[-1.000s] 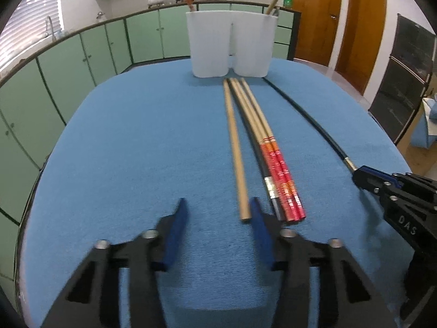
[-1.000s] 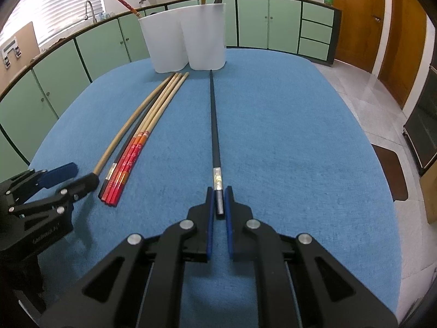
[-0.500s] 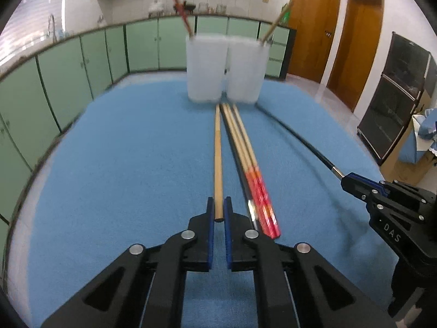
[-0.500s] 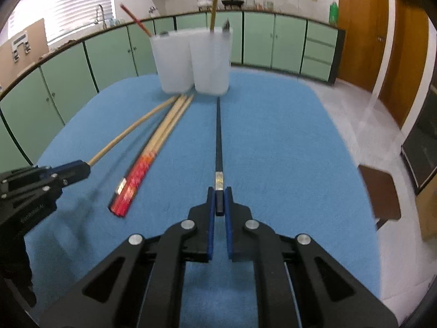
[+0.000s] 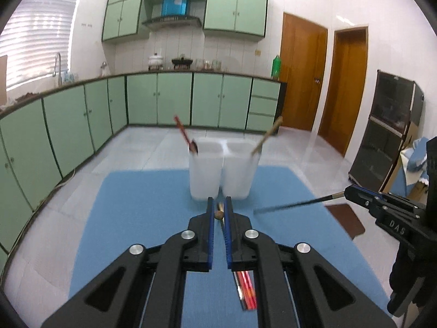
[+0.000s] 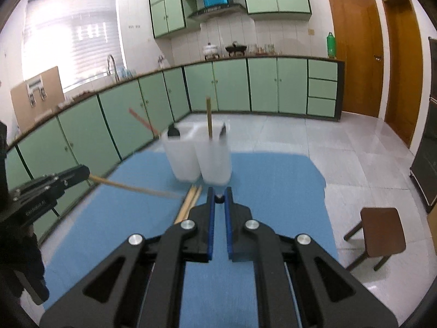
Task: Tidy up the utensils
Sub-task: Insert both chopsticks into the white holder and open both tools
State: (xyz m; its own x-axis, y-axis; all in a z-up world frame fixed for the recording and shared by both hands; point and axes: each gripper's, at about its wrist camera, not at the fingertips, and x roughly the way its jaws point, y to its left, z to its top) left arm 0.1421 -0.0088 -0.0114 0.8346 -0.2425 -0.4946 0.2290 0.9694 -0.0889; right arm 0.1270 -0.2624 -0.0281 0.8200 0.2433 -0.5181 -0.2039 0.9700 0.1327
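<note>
My left gripper [image 5: 218, 214] is shut on the end of a plain wooden chopstick [image 5: 218, 214], lifted off the blue table; its shaft shows in the right wrist view [image 6: 131, 187]. My right gripper [image 6: 219, 199] is shut on the end of a black chopstick [image 6: 219, 198], also lifted; its shaft shows in the left wrist view [image 5: 295, 205]. Two white cups stand ahead: the left cup [image 5: 204, 172] holds a red utensil, the right cup [image 5: 240, 172] a wooden one. Red-tipped chopsticks [image 5: 247, 291] lie on the table under my left gripper.
The table is covered by a blue cloth [image 5: 142, 218]. A brown stool [image 6: 379, 229] stands on the floor to the right. Green kitchen cabinets [image 5: 164, 101] run behind, and a dark cabinet [image 5: 387, 142] stands at the right.
Both grippers have risen and tilted up, each lifting its chopstick off the table. The left gripper closed on the wooden chopstick a second ago.
</note>
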